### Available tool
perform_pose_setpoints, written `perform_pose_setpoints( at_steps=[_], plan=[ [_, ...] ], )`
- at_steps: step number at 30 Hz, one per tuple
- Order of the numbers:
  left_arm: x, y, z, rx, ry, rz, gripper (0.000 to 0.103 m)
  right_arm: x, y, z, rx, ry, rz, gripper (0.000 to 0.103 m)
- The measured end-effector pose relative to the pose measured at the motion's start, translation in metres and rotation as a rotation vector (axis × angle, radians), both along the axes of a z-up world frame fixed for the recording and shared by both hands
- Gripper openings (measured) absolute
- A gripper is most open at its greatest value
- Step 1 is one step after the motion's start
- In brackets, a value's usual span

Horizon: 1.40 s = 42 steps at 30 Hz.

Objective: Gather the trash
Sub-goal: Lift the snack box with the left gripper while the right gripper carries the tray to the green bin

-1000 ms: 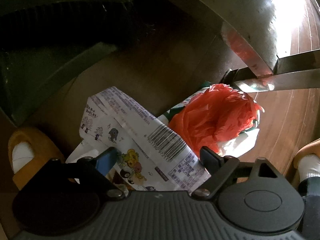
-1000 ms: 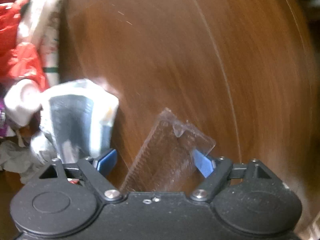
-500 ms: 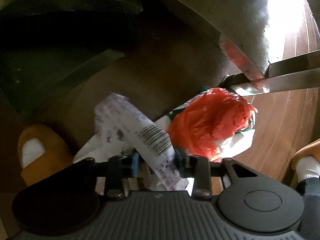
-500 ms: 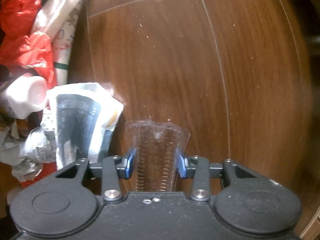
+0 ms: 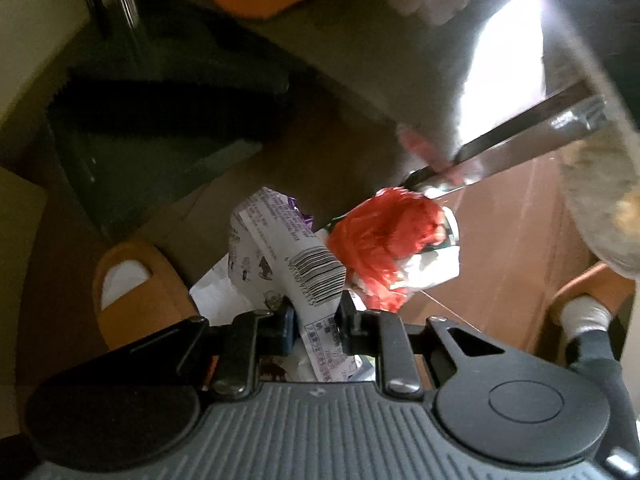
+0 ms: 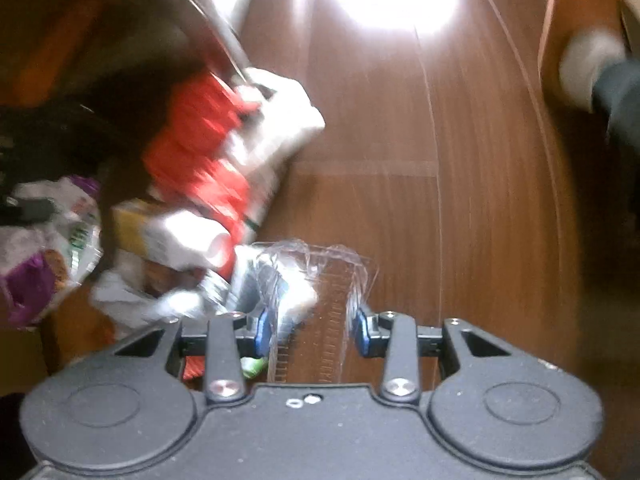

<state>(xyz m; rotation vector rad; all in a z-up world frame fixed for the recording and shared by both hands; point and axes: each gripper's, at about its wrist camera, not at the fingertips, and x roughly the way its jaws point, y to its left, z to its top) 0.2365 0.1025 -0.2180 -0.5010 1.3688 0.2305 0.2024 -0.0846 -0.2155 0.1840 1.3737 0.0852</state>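
My left gripper (image 5: 316, 322) is shut on a white printed wrapper with a barcode (image 5: 296, 264) and holds it above the floor. Behind it lie a crumpled red plastic bag (image 5: 384, 240) and white plastic (image 5: 432, 268). My right gripper (image 6: 310, 326) is shut on a clear ridged plastic tray (image 6: 320, 304) over the wooden floor. To its left lies a trash pile: the red bag (image 6: 196, 148), a white cup (image 6: 188, 240) and a purple wrapper (image 6: 28, 284).
A metal furniture leg (image 5: 520, 132) slants at the right above the red bag; it also shows in the right wrist view (image 6: 216, 28). The person's feet in orange slippers (image 5: 136, 288) (image 5: 588, 304) stand either side. A dark dustpan (image 5: 160, 120) lies behind.
Both grippers have closed, the left on the barcode wrapper and the right on the clear tray, and both have lifted away from the floor with them.
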Motion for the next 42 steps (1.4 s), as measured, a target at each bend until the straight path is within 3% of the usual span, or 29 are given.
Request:
perform_pose_setpoints(
  at_steps=[8, 12, 25, 36, 42],
  plan=[
    [-0.029, -0.013, 0.091, 0.027, -0.239, -0.095, 0.020, 0.001, -0.033, 0.123, 0.109, -0.314, 0.092, 0.038],
    [-0.039, -0.018, 0.140, 0.049, -0.369, -0.137, 0.020, -0.001, -0.039, 0.174, 0.130, -0.422, 0.145, 0.038],
    [-0.048, -0.028, 0.295, 0.144, -0.807, -0.214, 0.020, 0.009, -0.023, 0.366, 0.127, -0.901, 0.347, 0.038],
    [-0.022, -0.039, 0.432, 0.254, -1.097, -0.271, 0.020, 0.043, 0.006, 0.510, 0.083, -1.275, 0.360, 0.038],
    [0.021, -0.038, 0.491, 0.226, -1.174, -0.271, 0.020, 0.078, 0.027, 0.553, 0.066, -1.384, 0.295, 0.038]
  ],
)
